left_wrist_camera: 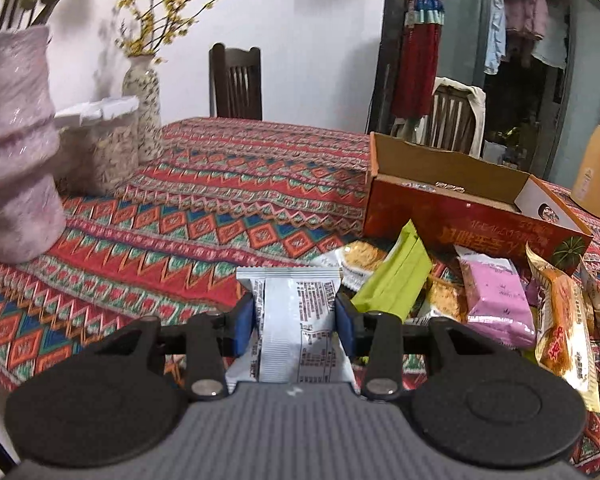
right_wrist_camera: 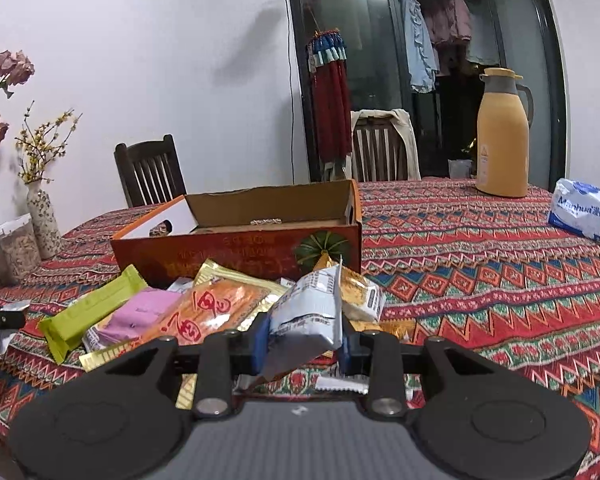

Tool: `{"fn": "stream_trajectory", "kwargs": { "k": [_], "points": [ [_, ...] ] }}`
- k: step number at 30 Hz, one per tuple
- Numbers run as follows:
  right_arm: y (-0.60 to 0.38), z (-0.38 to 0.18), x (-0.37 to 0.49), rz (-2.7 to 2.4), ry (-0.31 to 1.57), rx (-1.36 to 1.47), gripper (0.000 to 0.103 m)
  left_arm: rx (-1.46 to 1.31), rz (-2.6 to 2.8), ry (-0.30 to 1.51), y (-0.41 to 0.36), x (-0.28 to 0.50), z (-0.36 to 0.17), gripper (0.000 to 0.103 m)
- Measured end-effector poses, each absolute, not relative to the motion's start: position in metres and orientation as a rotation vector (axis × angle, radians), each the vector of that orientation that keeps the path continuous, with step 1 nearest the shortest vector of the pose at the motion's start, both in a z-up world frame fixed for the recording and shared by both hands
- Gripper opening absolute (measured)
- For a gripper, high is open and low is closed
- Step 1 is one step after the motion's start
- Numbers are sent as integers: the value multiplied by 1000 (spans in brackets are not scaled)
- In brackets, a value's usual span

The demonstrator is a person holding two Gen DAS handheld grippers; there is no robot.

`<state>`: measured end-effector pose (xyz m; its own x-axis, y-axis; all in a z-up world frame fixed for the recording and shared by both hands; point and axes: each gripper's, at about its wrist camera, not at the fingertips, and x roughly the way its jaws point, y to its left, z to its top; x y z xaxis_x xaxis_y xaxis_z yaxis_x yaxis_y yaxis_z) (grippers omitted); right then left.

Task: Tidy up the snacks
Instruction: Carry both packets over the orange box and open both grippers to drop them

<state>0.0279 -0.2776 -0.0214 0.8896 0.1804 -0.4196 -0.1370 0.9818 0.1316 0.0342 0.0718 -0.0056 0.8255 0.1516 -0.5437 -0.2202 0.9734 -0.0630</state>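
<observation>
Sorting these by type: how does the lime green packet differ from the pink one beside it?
The lime green packet is long, narrow and plain-faced; the pink packet is shorter, squarer and puffier. The green one lies on the left edge of the pile, propped at a slant; the pink one sits further in, partly under an orange packet. Both are sealed and ungripped.

A patterned red tablecloth (right_wrist_camera: 480, 248) anchors the room: a yellow thermos jug (right_wrist_camera: 502, 136) and a white tissue pack (right_wrist_camera: 584, 208) stand at its far right, a floral vase (right_wrist_camera: 44, 224) far left, wooden chairs (right_wrist_camera: 150, 172) behind.
</observation>
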Motion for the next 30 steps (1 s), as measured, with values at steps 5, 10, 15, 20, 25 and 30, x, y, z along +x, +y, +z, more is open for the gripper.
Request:
{"fn": "stream_trajectory", "kwargs": {
  "k": [5,10,15,20,25,30],
  "points": [
    [-278,-8,39,175,390,80,33,-94,141,509,62,50,12,42],
    [-276,12,65,196,320,32,33,-58,57,437,44,77,40,42],
    [-272,25,105,205,306,1,33,6,4,377,15,113,62,42],
    [-270,32,147,189,325,10,33,37,1,300,-7,146,79,42],
    [-263,37,181,170,326,-12,33,22,-9,321,-23,186,82,42],
    [-257,32,211,160,351,-14,33,24,12,385,-32,223,70,42]
  ]
}}
